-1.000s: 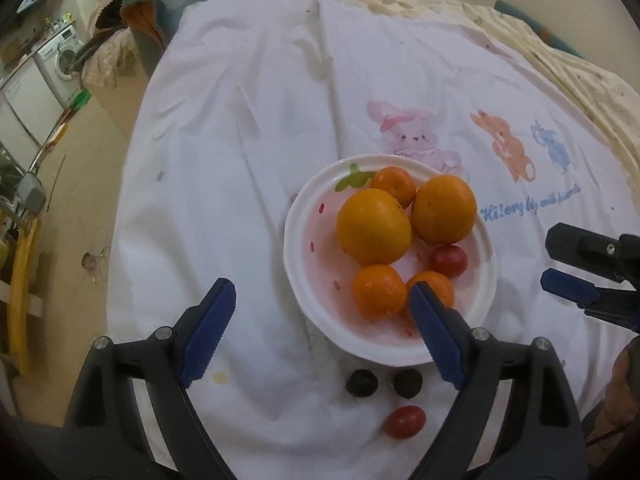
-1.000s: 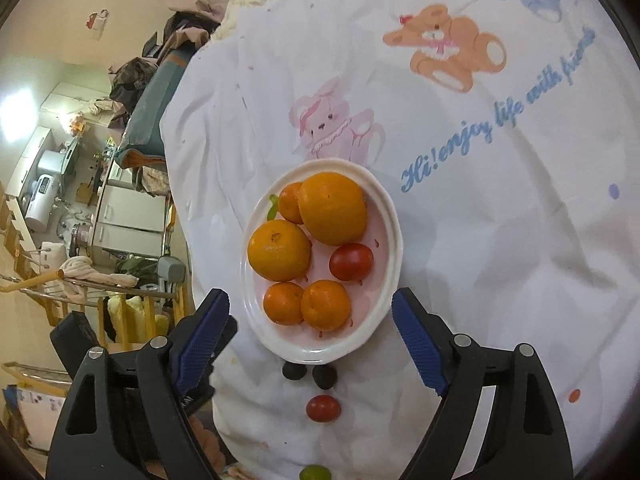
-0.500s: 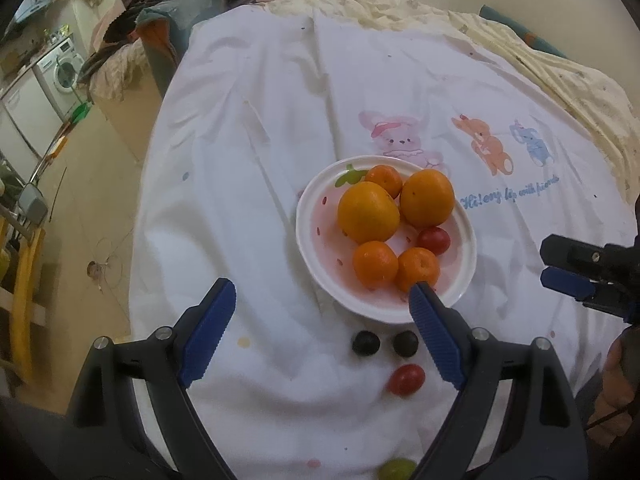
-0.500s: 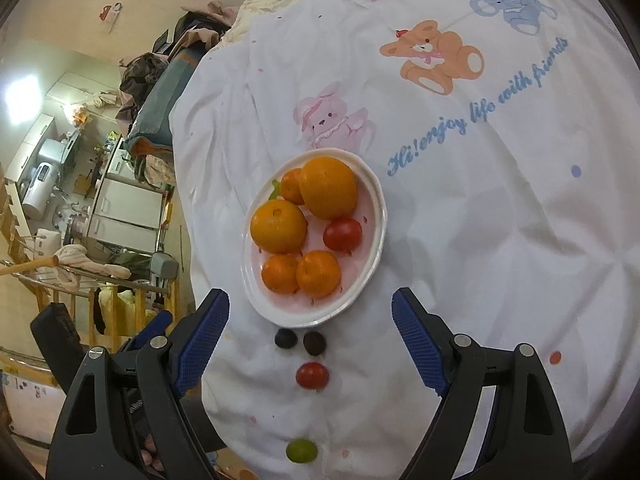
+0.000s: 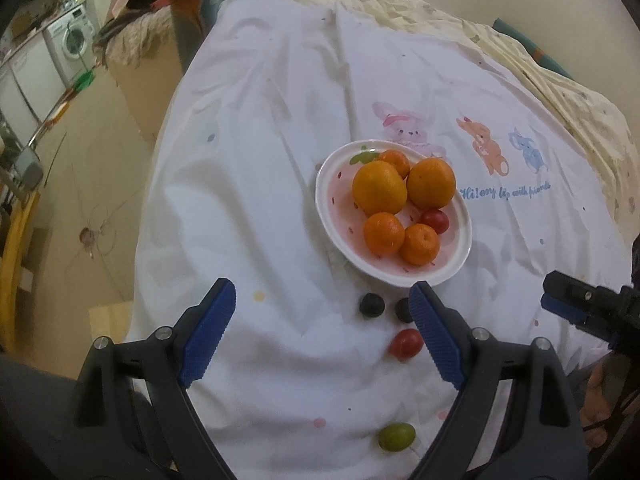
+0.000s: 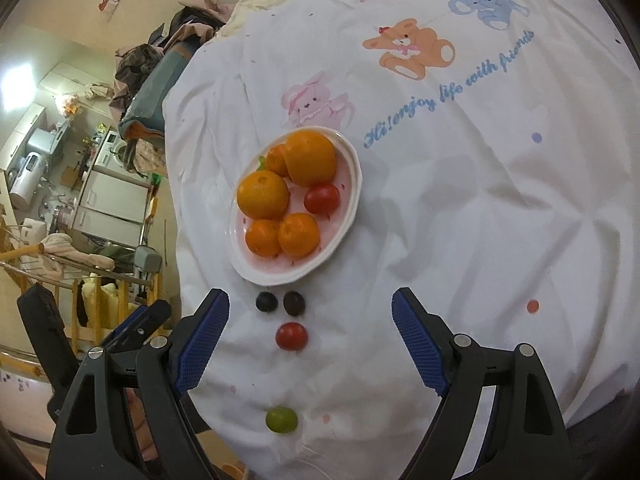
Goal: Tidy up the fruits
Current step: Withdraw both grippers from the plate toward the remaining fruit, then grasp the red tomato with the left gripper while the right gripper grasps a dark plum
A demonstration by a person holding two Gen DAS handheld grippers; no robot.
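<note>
A white plate (image 5: 332,204) (image 6: 352,184) on the white cloth holds several oranges (image 5: 379,187) (image 6: 263,194) and a red cherry tomato (image 5: 435,221) (image 6: 322,199). In front of the plate lie two dark grapes (image 5: 371,305) (image 6: 267,302), a red tomato (image 5: 405,343) (image 6: 291,336) and a green grape (image 5: 396,436) (image 6: 281,419). My left gripper (image 5: 322,334) is open and empty above the loose fruit. My right gripper (image 6: 310,338) is open and empty over the same fruit; it also shows in the left wrist view (image 5: 568,300).
The white cloth (image 5: 260,160) with cartoon animals and blue lettering (image 6: 448,96) covers a round table. The table edge drops to the floor at left. A washing machine (image 5: 72,36) and clutter stand beyond. A yellowish blanket (image 5: 560,92) lies at the far right.
Both grippers have pulled back and up from the plate, so the loose fruit and the green grape have come into view. Both stay open.
</note>
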